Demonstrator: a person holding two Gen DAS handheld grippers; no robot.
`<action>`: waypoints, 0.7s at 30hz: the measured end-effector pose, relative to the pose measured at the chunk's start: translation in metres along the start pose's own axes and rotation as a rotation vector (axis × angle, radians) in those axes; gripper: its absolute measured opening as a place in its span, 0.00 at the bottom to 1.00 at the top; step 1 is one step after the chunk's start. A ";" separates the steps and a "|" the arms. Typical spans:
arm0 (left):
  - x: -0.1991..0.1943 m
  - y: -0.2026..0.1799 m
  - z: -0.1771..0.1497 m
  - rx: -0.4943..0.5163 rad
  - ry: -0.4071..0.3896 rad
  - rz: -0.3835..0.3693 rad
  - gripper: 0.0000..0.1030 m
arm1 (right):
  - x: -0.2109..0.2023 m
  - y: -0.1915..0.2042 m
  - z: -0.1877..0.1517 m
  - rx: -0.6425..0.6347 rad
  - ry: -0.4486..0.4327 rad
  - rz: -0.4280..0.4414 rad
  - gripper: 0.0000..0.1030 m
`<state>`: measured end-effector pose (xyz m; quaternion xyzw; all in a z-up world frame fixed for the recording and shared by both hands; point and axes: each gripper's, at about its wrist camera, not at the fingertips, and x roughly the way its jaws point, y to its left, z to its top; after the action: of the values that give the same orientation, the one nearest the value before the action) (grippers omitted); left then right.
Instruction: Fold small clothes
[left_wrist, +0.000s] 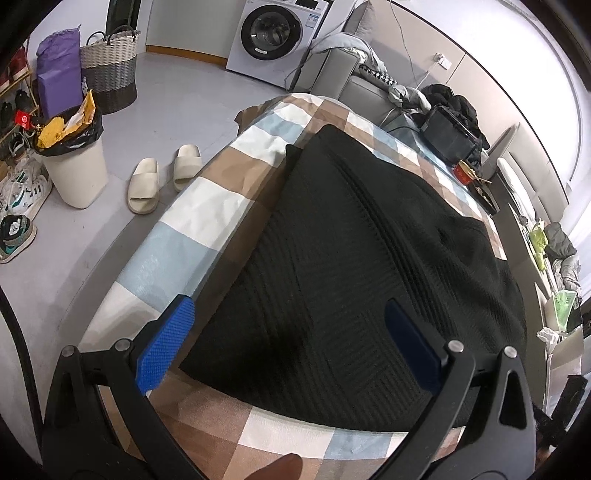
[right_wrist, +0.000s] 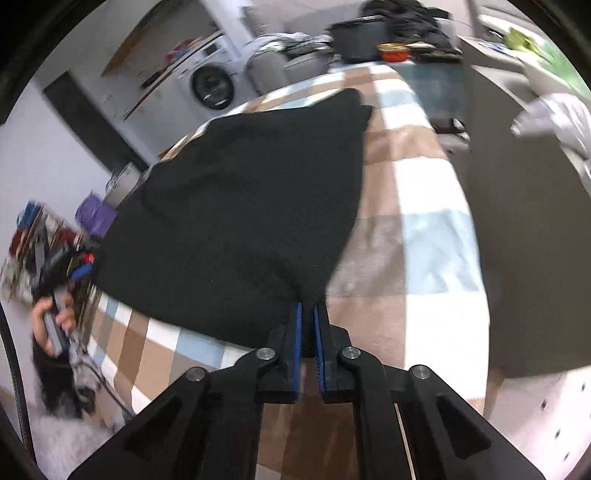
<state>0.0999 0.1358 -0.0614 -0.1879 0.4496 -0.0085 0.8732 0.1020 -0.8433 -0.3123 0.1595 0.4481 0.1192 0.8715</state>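
My right gripper (right_wrist: 308, 314) has its blue pads pressed onto a corner of the black ribbed knit garment (right_wrist: 251, 206), pulling that corner up into a peak near the bed's near edge. My left gripper (left_wrist: 288, 332) hangs spread wide above the same garment (left_wrist: 354, 266), touching nothing. The knit lies mostly flat across the checked brown, white and pale-blue bedcover (left_wrist: 207, 206), reaching towards the bed's left edge. At the far end of the bed sit a black box (left_wrist: 448, 134) and a small red tin (left_wrist: 464, 170). On the floor beside the bed are cream slippers (left_wrist: 162, 181) and a full white bin (left_wrist: 74, 162).
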 end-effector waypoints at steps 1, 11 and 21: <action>0.001 0.000 0.001 0.002 0.000 0.001 0.99 | -0.007 0.000 0.004 0.021 -0.024 -0.019 0.14; 0.004 -0.028 0.040 0.066 -0.039 -0.034 0.99 | -0.029 0.084 0.084 0.022 -0.160 0.001 0.41; 0.044 -0.076 0.107 0.098 -0.011 -0.113 0.99 | 0.076 0.148 0.186 0.172 -0.047 0.070 0.64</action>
<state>0.2224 0.0909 -0.0140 -0.1703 0.4326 -0.0789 0.8818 0.2885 -0.7119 -0.2096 0.2520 0.4301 0.1070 0.8603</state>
